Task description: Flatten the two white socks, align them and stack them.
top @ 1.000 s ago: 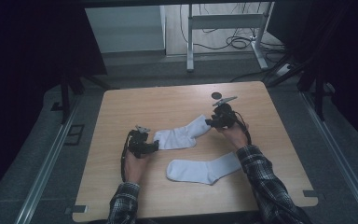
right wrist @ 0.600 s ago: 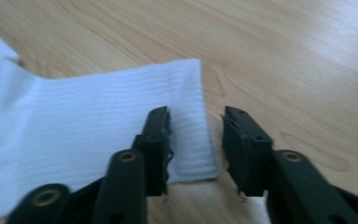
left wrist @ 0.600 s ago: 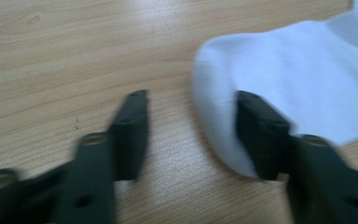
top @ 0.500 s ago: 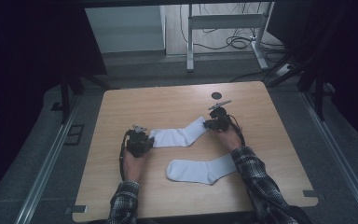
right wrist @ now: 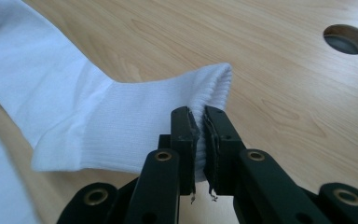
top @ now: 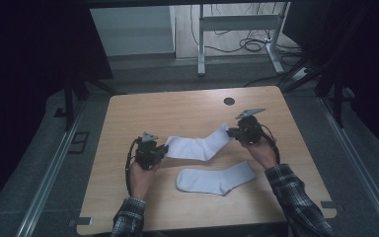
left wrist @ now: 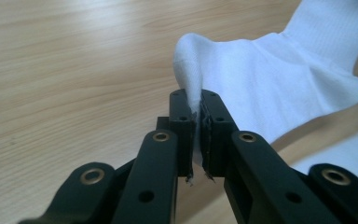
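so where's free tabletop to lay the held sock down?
Bare wood: the far strip between the held sock and the round hole, and the left side beyond the left gripper. Crowded: the near middle, where the second sock lies.

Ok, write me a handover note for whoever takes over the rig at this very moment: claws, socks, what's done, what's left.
Left claw: its jaws have just been closing and are now shut on the toe end of the far sock.
Right claw: shut on the ribbed cuff of the same sock.
Near sock: flat on the table, untouched, close in front of the person.
Done: far sock gripped at both ends, partly raised.
Left: probably lay it on the near sock to pair them; that is a guess.
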Demonstrator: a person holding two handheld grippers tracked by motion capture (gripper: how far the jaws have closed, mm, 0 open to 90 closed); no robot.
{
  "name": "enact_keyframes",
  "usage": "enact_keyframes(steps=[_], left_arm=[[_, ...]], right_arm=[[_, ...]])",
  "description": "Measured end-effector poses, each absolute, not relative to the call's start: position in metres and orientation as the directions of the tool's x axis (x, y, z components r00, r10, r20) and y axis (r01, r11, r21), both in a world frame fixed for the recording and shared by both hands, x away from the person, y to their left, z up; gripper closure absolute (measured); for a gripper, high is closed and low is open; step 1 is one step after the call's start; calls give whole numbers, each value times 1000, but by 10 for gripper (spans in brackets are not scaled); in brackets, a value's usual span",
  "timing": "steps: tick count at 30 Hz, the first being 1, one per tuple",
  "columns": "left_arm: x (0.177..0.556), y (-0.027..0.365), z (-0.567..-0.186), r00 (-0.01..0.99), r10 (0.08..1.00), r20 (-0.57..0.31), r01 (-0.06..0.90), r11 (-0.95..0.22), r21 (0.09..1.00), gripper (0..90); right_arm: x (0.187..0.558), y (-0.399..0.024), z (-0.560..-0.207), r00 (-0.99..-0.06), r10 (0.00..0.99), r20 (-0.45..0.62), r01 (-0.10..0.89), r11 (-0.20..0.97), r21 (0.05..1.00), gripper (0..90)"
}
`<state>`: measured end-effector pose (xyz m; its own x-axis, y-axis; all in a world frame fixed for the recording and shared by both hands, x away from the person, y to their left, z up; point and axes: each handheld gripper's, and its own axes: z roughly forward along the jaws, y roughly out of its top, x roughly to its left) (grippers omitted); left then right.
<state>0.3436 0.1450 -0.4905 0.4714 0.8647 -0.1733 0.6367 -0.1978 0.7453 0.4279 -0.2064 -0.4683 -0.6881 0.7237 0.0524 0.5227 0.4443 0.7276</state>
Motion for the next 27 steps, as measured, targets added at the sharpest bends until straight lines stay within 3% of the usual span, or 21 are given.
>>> enact_keyframes(steps=[15,23,25,27], left_arm=[[281,118,-483,596,790,-144,588,-307,748,841],[275,105,-511,602,787,-139,629,-359,690,830],[277,101,-519,590,799,-114,644,-381,663,778],[277,101,-522,577,812,-88,644,-387,660,643]], right_arm=[[347,-253,-454,-700,709,85,533,440,722,814],[328,-263,-492,-689,716,117,595,465,656,803],[327,-266,-501,-677,728,109,608,470,640,768],[328,-270,-506,-673,731,116,624,477,619,703]])
